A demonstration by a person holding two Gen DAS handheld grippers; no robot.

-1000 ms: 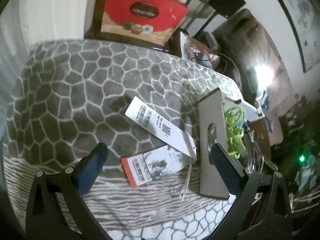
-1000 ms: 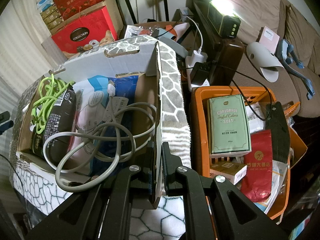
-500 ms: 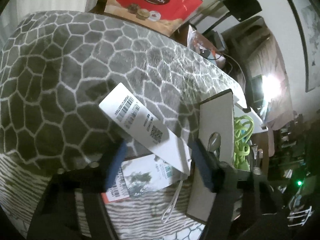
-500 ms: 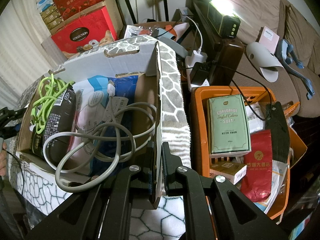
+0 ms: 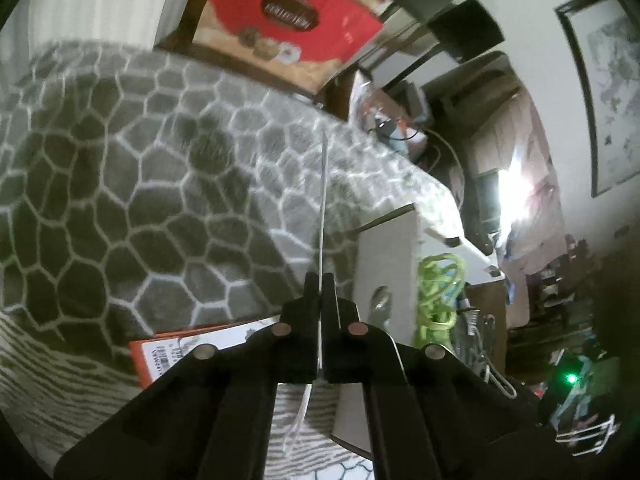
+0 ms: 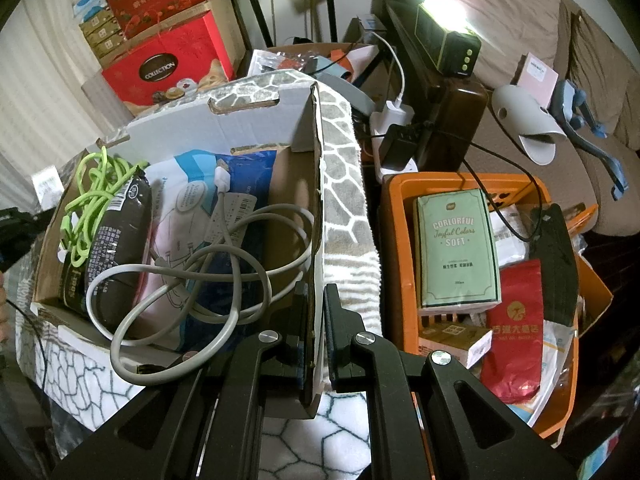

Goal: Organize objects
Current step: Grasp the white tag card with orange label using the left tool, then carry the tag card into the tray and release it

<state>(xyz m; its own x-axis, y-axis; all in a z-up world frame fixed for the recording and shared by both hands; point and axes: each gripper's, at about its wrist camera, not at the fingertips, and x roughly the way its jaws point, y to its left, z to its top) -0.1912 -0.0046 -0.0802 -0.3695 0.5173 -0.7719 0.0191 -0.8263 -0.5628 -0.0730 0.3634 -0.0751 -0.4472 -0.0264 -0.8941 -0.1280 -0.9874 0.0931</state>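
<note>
A long white barcode tag (image 5: 322, 208) stands edge-on as a thin line, and my left gripper (image 5: 319, 280) is shut on its near end, above the grey honeycomb blanket (image 5: 132, 184). An orange-edged tag (image 5: 176, 352) lies flat on the blanket under the fingers. In the right wrist view my right gripper (image 6: 316, 292) is shut on the right wall of the cardboard box (image 6: 240, 120). The box holds a grey cable (image 6: 208, 276), a green cable (image 6: 96, 196), a dark packet (image 6: 116, 248) and a blue-white pack (image 6: 248, 184). The left gripper (image 6: 16, 228) shows at that view's far left edge.
An orange basket (image 6: 394, 216) right of the box holds a green carton (image 6: 456, 248) and a red packet (image 6: 516, 328). Red gift boxes (image 6: 168, 64) are stacked behind. A sofa with a slipper (image 6: 528, 128) and a lit lamp (image 6: 448, 40) lies at the back right.
My left gripper went from wide open to shut on the white tag, which now stands on edge instead of lying flat. The right gripper and the box have not moved.
</note>
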